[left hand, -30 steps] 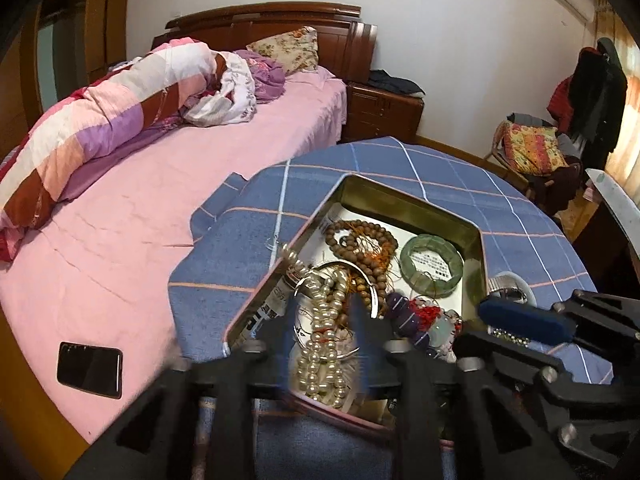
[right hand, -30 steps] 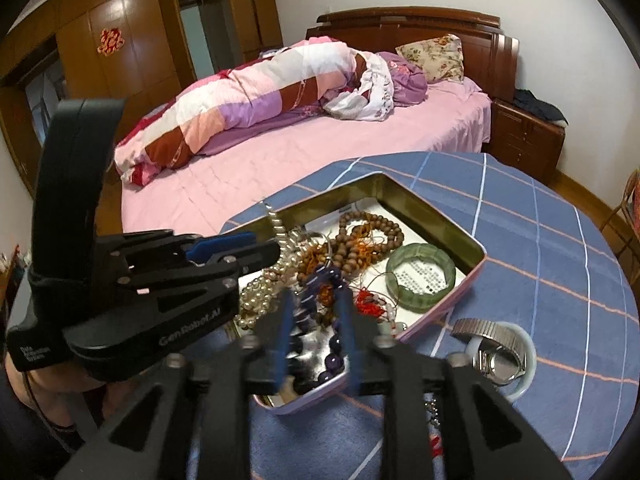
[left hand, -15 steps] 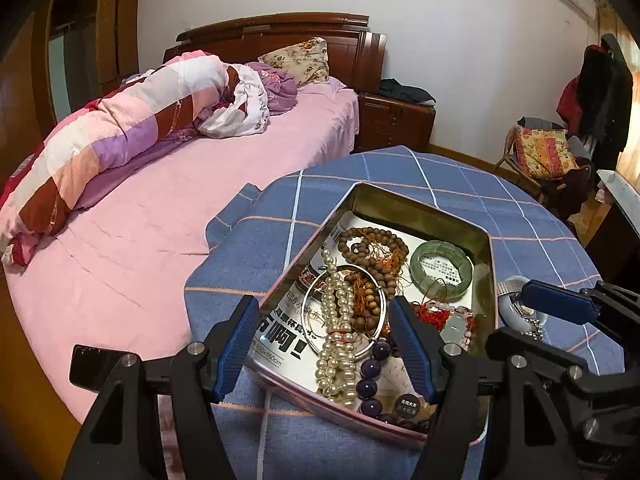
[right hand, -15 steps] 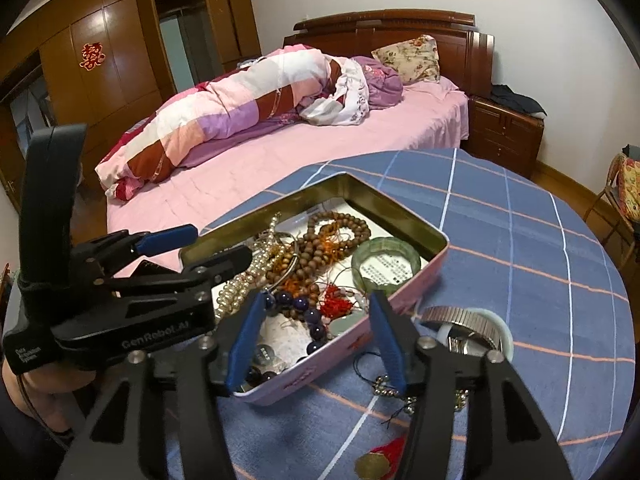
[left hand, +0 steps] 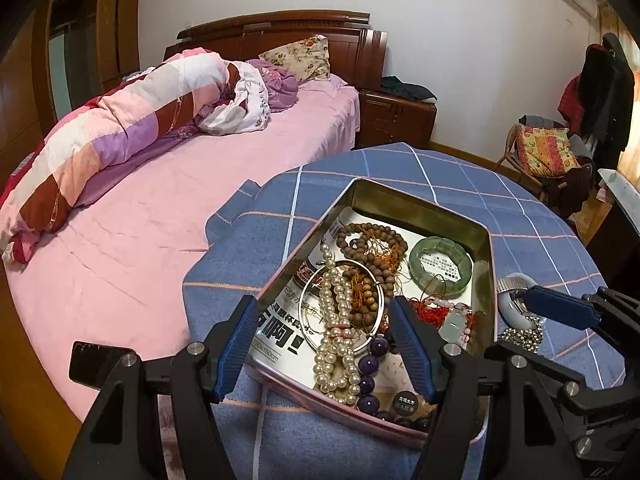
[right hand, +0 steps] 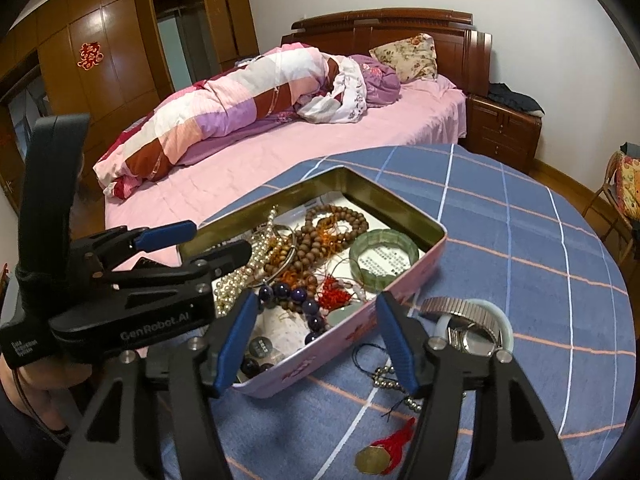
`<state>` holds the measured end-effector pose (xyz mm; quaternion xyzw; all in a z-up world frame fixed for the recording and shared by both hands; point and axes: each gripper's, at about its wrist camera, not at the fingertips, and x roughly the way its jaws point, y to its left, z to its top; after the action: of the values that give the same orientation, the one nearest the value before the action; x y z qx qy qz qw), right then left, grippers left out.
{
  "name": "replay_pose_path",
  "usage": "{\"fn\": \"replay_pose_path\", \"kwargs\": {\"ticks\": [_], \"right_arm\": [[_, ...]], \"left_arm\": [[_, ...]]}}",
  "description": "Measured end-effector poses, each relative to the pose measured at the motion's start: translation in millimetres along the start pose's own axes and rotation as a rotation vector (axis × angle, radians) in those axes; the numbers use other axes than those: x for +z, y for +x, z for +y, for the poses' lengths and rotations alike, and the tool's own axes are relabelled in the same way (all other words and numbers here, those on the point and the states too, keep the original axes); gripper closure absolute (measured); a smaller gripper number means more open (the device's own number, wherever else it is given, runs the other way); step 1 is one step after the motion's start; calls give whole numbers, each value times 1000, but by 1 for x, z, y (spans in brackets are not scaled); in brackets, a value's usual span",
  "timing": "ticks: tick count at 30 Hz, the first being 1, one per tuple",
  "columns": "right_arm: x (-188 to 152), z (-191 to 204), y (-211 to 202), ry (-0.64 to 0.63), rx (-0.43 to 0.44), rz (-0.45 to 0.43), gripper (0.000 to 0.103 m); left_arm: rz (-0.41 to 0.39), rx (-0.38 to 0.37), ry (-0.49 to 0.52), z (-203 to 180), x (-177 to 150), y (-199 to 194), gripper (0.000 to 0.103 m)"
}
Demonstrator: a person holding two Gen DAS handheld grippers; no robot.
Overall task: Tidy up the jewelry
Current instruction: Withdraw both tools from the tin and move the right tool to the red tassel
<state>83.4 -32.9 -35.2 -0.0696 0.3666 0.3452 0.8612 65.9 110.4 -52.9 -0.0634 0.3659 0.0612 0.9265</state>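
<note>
Jaws of the left gripper (left hand: 322, 344) stand wide and empty, angled down over the near end of one open tin (left hand: 490, 264); a pearl strand (left hand: 338, 320) lies straight ahead between them. Beside it the right gripper (right hand: 316, 340), its jaws just opened and empty, straddles the tin's pink corner. One green bangle (right hand: 383, 259) lies farther in, one metal watch (right hand: 466, 320) outside to the right.

We see a shiny metal tin (left hand: 485, 240), gold-toned inside, lined with printed paper (left hand: 280, 326). In it lie matt wooden beads (left hand: 384, 236), glossy pearls (left hand: 338, 320), a polished green stone bangle (left hand: 440, 266) and a bright metal ring (left hand: 306, 300). Under it, low in the frame, a woven checked cloth (left hand: 520, 216). At upper left, soft pink bedding (left hand: 200, 184) and varnished wood (left hand: 280, 32).
</note>
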Motion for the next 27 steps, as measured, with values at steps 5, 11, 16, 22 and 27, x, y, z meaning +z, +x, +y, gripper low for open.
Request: {"fn": "replay_pose_path", "kwargs": {"ticks": [5, 11, 16, 22, 27], "right_arm": [[-10, -8, -9, 16, -11, -3, 34], [-36, -31, -27, 69, -80, 17, 31], [-65, -43, -35, 105, -119, 64, 31], [-76, -40, -23, 86, -118, 112, 31], [-74, -32, -14, 49, -117, 125, 32]], "left_arm": [[-13, -2, -13, 1, 3, -5, 33], [-21, 0, -19, -2, 3, -8, 30], [-23, 8, -37, -1, 2, -10, 30], [-27, 7, -33, -7, 1, -14, 30], [-31, -4, -18, -16, 0, -16, 30]]}}
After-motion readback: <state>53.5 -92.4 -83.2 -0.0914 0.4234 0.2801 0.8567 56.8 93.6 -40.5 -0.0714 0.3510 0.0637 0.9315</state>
